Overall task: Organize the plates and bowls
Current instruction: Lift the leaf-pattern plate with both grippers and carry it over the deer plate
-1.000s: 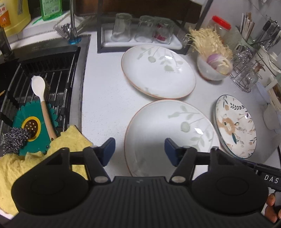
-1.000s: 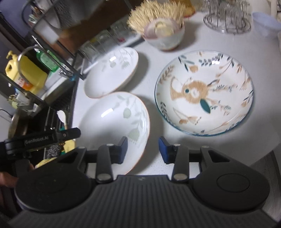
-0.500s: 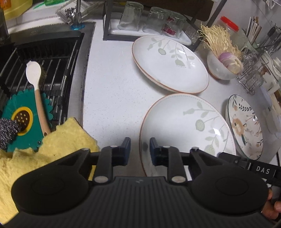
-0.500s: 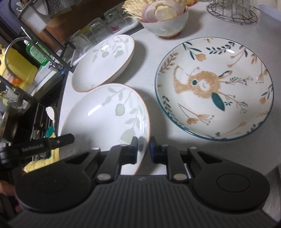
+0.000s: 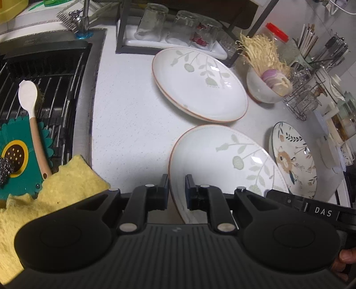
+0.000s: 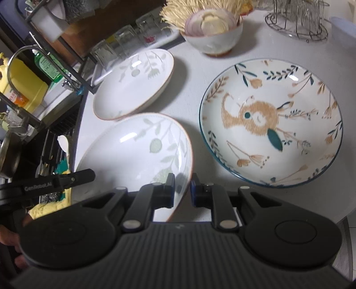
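The left gripper (image 5: pixel 175 189) and right gripper (image 6: pixel 182 189) each pinch opposite rims of the near plate (image 5: pixel 222 164). At its 12 o'clock a matching plate (image 5: pixel 200 84) lies separate, a patterned bowl (image 6: pixel 271 124) at 3 o'clock: nothing stacked yet, apparently.

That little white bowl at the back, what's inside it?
The bowl holds purple onion slices, a pale slice and thin enoki-like strands heaped above the rim. Whatever lies beneath them is hidden.
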A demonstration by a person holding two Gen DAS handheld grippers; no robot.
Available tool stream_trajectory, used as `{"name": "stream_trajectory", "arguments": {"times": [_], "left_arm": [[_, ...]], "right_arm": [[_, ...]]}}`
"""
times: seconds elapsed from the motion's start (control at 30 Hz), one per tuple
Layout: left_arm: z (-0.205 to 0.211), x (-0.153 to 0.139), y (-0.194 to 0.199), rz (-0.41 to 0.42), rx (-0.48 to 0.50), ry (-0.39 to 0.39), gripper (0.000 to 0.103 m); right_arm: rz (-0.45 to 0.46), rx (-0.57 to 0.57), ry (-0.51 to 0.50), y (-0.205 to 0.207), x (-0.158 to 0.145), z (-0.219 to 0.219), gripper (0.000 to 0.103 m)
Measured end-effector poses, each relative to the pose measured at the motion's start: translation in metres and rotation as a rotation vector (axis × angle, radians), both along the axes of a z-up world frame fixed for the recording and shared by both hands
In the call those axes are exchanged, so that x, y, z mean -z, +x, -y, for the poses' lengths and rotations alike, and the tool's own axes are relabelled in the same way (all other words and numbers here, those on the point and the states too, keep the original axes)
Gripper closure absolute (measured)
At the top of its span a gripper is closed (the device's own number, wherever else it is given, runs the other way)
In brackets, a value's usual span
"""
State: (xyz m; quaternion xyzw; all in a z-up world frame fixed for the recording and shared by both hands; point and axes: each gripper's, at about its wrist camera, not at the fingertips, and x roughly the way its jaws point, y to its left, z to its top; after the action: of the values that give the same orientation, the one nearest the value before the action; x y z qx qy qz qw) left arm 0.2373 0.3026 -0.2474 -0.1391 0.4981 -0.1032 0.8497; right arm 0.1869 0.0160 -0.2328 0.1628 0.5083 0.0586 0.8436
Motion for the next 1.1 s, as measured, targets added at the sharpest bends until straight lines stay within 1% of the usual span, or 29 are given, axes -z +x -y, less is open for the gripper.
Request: {"name": "stream_trajectory", "arguments": {"times": [0.13, 0.27, 0.33, 0.43, 0.6, 0.8, 0.93, 1.1], "left_arm": [[-0.001, -0.011, -0.002, 0.004, 0.001, -0.02, 0.086], [0.003, -0.023, -0.003, 0.01, 0.028, -0.021, 0.086], [0.003, -0.03, -0.002, 0.009, 0.037, -0.034, 0.086], [0.01, -0.044, -0.002, 0.026, 0.06, -0.029, 0.086], [0.022, -0.073, 0.001, 0.061, 0.086, -0.041, 0.086], [0.041, -0.107, 0.005, 0.11, 0.103, -0.052, 0.086], [0.058, -0.12, 0.006, 0.135, 0.104, -0.046, 0.086], [0.08, -0.125, 0.007, 0.136, 0.086, -0.058, 0.086]], "right_arm": [[-0.001, 0.009, 0.002, -0.001, -0.01, 0.002, 0.086], [0.008, 0.022, 0.003, -0.002, -0.023, 0.005, 0.085], [0.016, 0.027, 0.0, -0.002, -0.03, 0.007, 0.085], [0.027, 0.043, 0.002, -0.003, -0.042, 0.013, 0.085], [0.063, 0.072, 0.001, -0.003, -0.068, 0.025, 0.085], [0.151, 0.084, 0.004, -0.002, -0.1, 0.045, 0.085], [0.19, 0.084, 0.016, -0.001, -0.109, 0.062, 0.085], [0.21, 0.074, 0.027, -0.001, -0.112, 0.084, 0.085]]}}
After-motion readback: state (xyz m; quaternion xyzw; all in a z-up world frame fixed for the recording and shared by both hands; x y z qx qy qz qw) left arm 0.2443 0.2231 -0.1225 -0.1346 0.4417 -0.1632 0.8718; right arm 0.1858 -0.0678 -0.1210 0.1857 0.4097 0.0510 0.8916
